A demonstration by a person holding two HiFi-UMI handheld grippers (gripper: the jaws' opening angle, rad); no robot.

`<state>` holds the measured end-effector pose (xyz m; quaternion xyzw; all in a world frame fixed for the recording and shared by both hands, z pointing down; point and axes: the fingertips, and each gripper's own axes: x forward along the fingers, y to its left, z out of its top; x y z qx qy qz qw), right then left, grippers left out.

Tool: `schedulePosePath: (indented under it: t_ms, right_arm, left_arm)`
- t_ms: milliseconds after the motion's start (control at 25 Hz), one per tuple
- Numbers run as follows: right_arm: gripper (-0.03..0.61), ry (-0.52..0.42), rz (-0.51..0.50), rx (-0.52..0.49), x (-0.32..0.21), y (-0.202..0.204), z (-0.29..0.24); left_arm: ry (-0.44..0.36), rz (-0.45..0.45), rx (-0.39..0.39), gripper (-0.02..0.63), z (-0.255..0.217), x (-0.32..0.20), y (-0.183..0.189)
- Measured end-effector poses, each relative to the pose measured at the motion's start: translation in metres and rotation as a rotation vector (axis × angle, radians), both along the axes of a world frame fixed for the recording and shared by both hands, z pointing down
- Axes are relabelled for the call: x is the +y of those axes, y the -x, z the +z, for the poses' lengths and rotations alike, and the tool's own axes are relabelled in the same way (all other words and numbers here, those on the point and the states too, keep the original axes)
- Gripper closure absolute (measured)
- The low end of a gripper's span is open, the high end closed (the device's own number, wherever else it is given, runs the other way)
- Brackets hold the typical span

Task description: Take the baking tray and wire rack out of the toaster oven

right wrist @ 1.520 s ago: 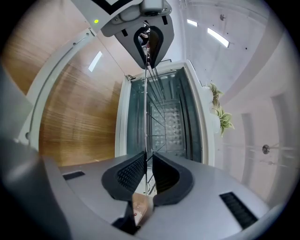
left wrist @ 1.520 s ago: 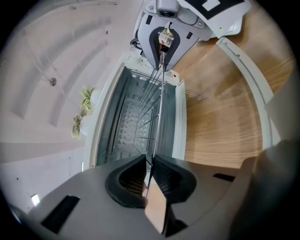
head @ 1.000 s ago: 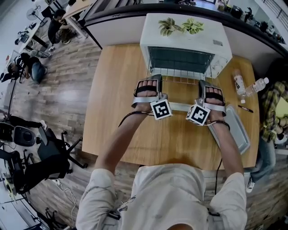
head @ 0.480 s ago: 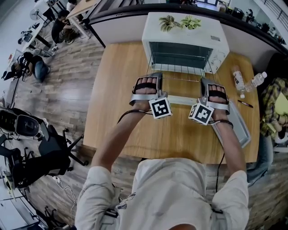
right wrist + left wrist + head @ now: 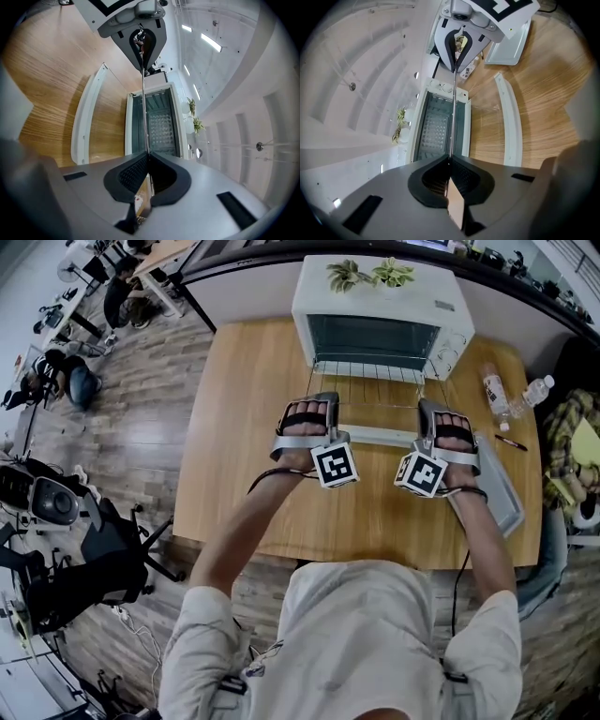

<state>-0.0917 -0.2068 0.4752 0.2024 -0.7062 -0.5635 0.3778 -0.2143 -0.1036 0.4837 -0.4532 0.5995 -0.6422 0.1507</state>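
Note:
The wire rack (image 5: 373,382) sticks out of the white toaster oven (image 5: 380,306), above its dropped door (image 5: 375,435). My left gripper (image 5: 324,407) is shut on the rack's left side and my right gripper (image 5: 425,411) on its right side. In the left gripper view the rack (image 5: 453,112) shows edge-on as a thin line running from my shut left gripper (image 5: 451,161) to the right gripper (image 5: 457,49). In the right gripper view the rack (image 5: 143,105) runs likewise from my right gripper (image 5: 148,157) to the left gripper (image 5: 142,47). The baking tray (image 5: 504,498) lies on the table at the right.
Two bottles (image 5: 495,409) and a pen (image 5: 511,466) lie right of the oven. Small plants (image 5: 370,273) sit on top of it. A person in a yellow checked shirt (image 5: 574,451) stands at the table's right edge. Chairs and gear stand on the floor at the left.
Both grippers have drawn back from the oven with the rack, and more of the rack now shows outside the oven mouth.

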Motion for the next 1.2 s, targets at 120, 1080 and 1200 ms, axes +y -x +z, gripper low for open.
schedulePosePath:
  t_ms: [120,1080,1200]
  right_arm:
    - [0.552,0.005,0.020,0.004,-0.002,-0.011,0.003]
    - [0.551,0.012,0.382,-0.015,-0.051,-0.183,0.001]
    - [0.551,0.011,0.448,-0.010,-0.054,-0.219,0.001]
  left_arm:
    - [-0.004,0.023,0.012,0.597,0.004,-0.006,-0.009]
    - [-0.014,0.392,-0.026,0.597,0.001,-0.108,-0.150]
    - [-0.025,0.461,-0.034,0.597,0.000,-0.123,-0.182]
